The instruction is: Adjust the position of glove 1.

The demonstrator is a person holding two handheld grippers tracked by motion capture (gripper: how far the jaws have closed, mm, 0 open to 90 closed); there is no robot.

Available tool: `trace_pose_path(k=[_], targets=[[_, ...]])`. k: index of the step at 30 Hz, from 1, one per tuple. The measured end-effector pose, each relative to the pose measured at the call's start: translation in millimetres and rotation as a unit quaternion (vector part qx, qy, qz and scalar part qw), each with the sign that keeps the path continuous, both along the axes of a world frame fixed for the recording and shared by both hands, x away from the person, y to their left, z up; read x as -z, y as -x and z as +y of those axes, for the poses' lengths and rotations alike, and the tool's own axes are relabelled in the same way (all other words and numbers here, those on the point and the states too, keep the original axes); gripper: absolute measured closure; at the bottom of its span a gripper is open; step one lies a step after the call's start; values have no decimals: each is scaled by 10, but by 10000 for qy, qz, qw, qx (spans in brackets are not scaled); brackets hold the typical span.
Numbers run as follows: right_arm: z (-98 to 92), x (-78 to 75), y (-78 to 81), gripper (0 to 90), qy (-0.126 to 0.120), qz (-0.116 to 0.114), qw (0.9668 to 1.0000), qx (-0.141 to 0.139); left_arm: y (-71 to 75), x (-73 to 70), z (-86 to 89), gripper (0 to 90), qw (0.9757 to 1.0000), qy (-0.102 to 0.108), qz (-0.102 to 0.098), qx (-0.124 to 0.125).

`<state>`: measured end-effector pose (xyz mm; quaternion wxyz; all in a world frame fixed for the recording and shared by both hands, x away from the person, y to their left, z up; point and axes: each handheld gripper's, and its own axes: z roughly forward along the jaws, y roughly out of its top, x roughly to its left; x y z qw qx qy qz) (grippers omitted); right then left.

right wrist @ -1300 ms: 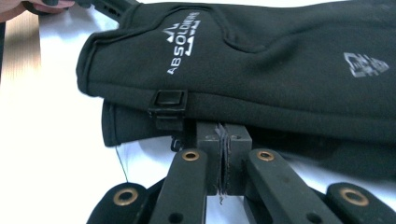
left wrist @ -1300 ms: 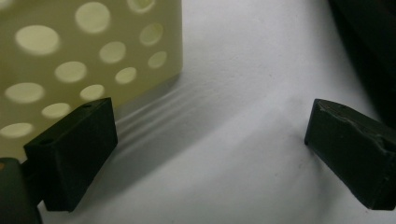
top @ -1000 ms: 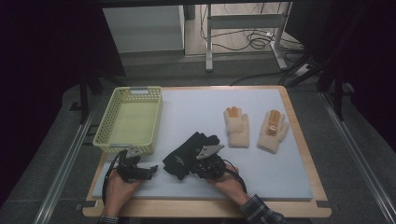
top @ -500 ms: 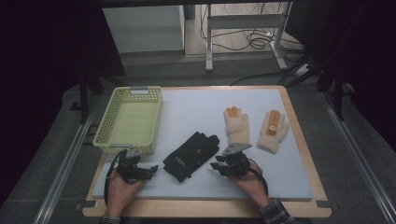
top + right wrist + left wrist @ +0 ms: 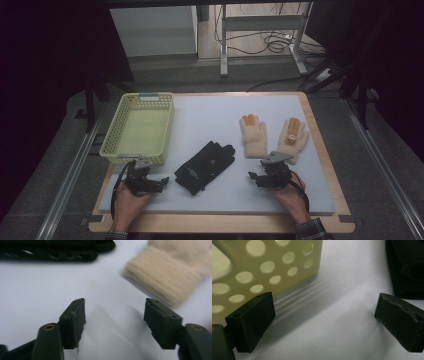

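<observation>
Black gloves [image 5: 204, 167]: small white logo, unreadable; both tongs, left [image 5: 162, 181] and right [image 5: 253, 176], released; right just been opening, empty.

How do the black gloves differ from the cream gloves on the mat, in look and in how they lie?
The black gloves lie stacked as one slanted bundle at mid-mat; the cream gloves lie apart, side by side, fingers pointing away from the person. The black ones look thin and smooth; the cream ones look thick and fuzzy, with orange patches. The black bundle lies nearer the green basket, the cream ones nearer the right gripper. Both rest flat, ungripped.
</observation>
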<state>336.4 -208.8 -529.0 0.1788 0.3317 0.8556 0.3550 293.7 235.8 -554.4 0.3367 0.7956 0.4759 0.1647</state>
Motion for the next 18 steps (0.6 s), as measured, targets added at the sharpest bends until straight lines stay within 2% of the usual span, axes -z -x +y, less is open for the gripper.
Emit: trace_pose_path(k=[1,3,7,11,18], targets=[[-10,19,-6,291,-6,-25,10000,14,1,-1,0,29,10000,-1,-1,4],[-37,28,-36,275,-138,104,9998,61,4,-2,0,30,10000,-4,-12,13],[-23,37,-29,225,-49,40,9999,136,14,-8,1,30,10000,-7,-9,57],[-27,39,-34,224,-67,69,9998,153,30,-37,-14,37,9998,70,41,174],[-29,41,-35,224,-73,67,9998,152,74,-155,-90,28,9993,123,-10,351]])
